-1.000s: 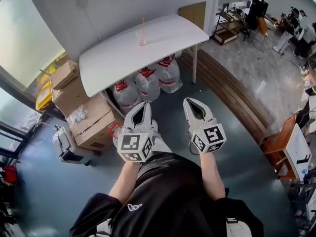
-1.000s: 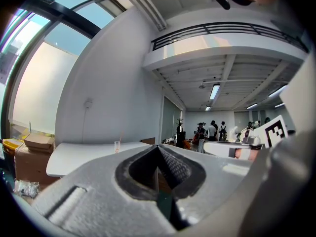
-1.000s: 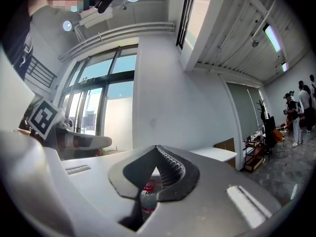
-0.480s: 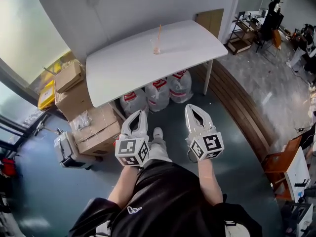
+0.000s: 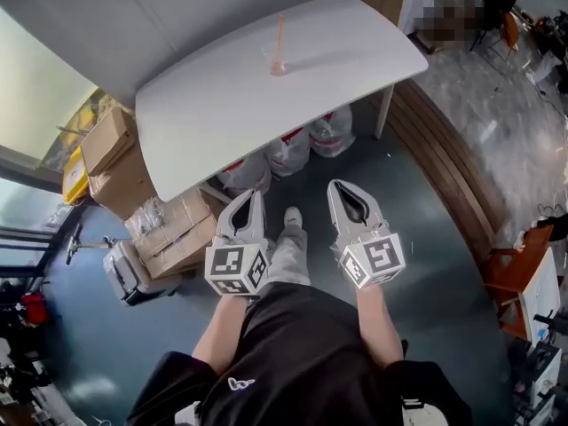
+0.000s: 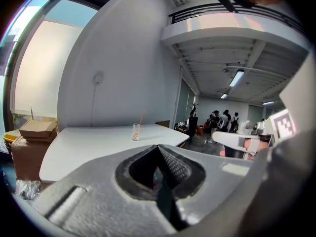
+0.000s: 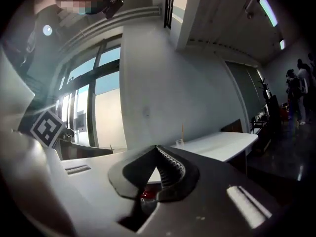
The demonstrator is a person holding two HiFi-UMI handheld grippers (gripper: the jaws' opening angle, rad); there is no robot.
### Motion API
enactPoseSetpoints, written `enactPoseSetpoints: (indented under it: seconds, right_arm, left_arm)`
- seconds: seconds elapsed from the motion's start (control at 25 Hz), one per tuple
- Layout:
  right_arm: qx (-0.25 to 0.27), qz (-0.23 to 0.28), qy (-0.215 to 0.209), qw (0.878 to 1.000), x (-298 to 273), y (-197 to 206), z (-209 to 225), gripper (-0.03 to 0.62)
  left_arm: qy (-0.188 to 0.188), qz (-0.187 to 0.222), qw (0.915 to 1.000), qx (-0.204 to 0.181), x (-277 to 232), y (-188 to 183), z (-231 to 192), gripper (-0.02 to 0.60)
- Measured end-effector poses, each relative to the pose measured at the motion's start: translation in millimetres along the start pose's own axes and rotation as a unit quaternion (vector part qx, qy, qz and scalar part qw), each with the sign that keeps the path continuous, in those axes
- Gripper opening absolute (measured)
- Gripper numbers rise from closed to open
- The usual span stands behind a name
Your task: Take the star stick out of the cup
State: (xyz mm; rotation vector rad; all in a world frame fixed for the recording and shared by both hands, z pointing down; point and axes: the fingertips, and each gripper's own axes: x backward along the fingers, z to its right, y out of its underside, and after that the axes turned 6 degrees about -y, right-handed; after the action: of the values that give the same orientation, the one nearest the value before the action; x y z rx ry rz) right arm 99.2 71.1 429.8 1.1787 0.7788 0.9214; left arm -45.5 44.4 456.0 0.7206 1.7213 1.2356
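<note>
A clear cup [image 5: 277, 60] stands toward the far edge of a white table [image 5: 213, 122], with a thin orange stick [image 5: 280, 32] rising out of it. The same cup [image 6: 136, 131] and stick [image 6: 142, 116] show small in the left gripper view, and the cup [image 7: 179, 143] and stick [image 7: 182, 130] in the right gripper view. My left gripper [image 5: 255, 195] and right gripper [image 5: 335, 187] are held side by side in front of the person's body, well short of the table. Both are shut with nothing between their jaws.
Clear bags with red print [image 5: 293, 149] sit under the table. Cardboard boxes [image 5: 146, 207] and a grey case [image 5: 124, 272] crowd the floor at the left. A wooden step [image 5: 444, 171] runs along the right. People [image 6: 224, 120] stand far off in the room.
The person has walked toward the table, which now looms larger and nearer in the head view. Both grippers stayed shut and kept their places in front of the body.
</note>
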Motion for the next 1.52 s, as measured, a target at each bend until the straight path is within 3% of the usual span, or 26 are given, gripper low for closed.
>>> enactPoseSetpoints:
  seconds: [0.28, 1.0, 1.52]
  right_arm:
    - [-0.007, -0.009, 0.009, 1.0, -55, -8, 35, 0.005]
    - [0.032, -0.019, -0.009, 0.999, -205, -41, 70, 0.006]
    - [0.067, -0.022, -0.009, 0.997, -280, -65, 87, 0.006]
  left_arm:
    - [0.008, -0.016, 0.9997, 0.014, -60, -15, -17, 0.002]
    - [0.015, -0.03, 0.9986, 0.04, -176, -56, -85, 0.002]
    - [0.032, -0.018, 0.9982, 0.048, -232, -86, -120, 0.002]
